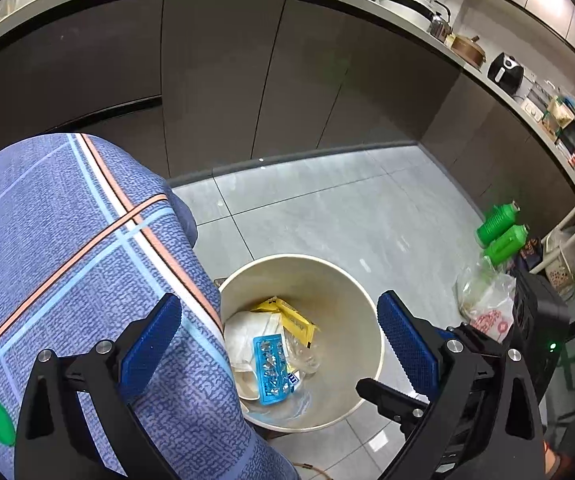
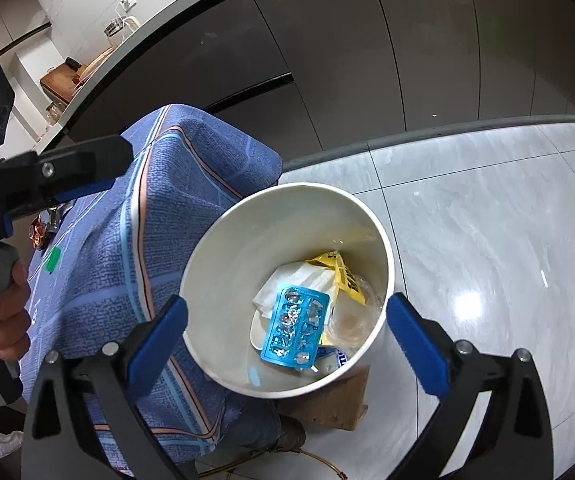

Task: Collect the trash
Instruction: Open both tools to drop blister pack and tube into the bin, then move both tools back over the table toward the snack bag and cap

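Observation:
A cream round bin (image 1: pixel 361 292) stands on the floor beside a table draped in a blue plaid cloth (image 1: pixel 67 260). Inside it lie a blue blister pack (image 1: pixel 273 364), a yellow packet (image 1: pixel 297 316) and white paper (image 1: pixel 247 332). My left gripper (image 1: pixel 279 340) hangs over the bin, open, with nothing between its blue pads. My right gripper (image 2: pixel 287 344) is also open and empty above the bin (image 2: pixel 223 280), right over the blister pack (image 2: pixel 295 328) and the yellow packet (image 2: pixel 345 276). A green cap (image 2: pixel 52 260) and a crumpled wrapper (image 2: pixel 41 228) lie on the cloth.
Dark kitchen cabinets (image 1: pixel 287 80) under a crowded counter run behind the bin. Two green bottles (image 1: pixel 501 232) and a clear plastic bag (image 1: pixel 487 304) sit on the grey tiled floor at the right. A cardboard piece (image 2: pixel 335 400) lies under the bin. A hand (image 2: pixel 7 320) holds the left gripper's handle.

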Demonstrator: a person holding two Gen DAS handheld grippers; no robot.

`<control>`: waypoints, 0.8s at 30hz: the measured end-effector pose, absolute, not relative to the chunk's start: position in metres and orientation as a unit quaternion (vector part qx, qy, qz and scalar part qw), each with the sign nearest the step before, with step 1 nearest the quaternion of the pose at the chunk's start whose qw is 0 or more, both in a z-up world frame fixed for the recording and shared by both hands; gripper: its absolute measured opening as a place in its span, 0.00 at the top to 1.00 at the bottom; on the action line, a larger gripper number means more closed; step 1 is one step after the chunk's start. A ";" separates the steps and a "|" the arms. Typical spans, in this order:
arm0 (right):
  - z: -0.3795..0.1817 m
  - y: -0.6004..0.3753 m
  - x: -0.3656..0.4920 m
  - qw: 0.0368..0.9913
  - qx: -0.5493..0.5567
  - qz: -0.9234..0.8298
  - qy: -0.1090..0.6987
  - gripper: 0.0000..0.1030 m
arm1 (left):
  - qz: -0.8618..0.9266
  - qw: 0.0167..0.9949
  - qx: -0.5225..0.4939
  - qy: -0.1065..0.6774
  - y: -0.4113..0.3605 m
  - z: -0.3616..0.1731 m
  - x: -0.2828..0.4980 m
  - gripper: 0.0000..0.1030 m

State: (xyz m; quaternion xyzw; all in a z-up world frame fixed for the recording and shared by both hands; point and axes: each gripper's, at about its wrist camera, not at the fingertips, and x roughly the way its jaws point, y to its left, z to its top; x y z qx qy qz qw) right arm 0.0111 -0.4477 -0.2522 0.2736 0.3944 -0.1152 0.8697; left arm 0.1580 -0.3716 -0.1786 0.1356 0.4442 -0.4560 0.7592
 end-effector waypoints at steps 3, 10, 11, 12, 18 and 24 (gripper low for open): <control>-0.249 -0.443 0.013 0.870 0.266 -0.115 0.400 0.03 | -0.456 0.764 0.131 0.438 -0.361 -0.172 0.158 0.08; -0.219 -0.421 0.019 0.892 0.205 -0.108 0.387 0.03 | -0.451 0.775 0.106 0.430 -0.332 -0.147 0.159 0.08; -0.215 -0.418 0.020 0.894 0.200 -0.106 0.385 0.03 | -0.449 0.777 0.102 0.429 -0.327 -0.143 0.159 0.08; -0.210 -0.414 0.021 0.897 0.194 -0.101 0.384 0.03 | -0.447 0.780 0.097 0.427 -0.319 -0.139 0.160 0.08; -0.185 -0.389 0.026 0.913 0.156 -0.080 0.368 0.03 | -0.429 0.800 0.062 0.414 -0.271 -0.112 0.166 0.08; -0.155 -0.361 0.030 0.928 0.126 -0.057 0.347 0.03 | -0.387 0.830 0.042 0.400 -0.211 -0.095 0.170 0.08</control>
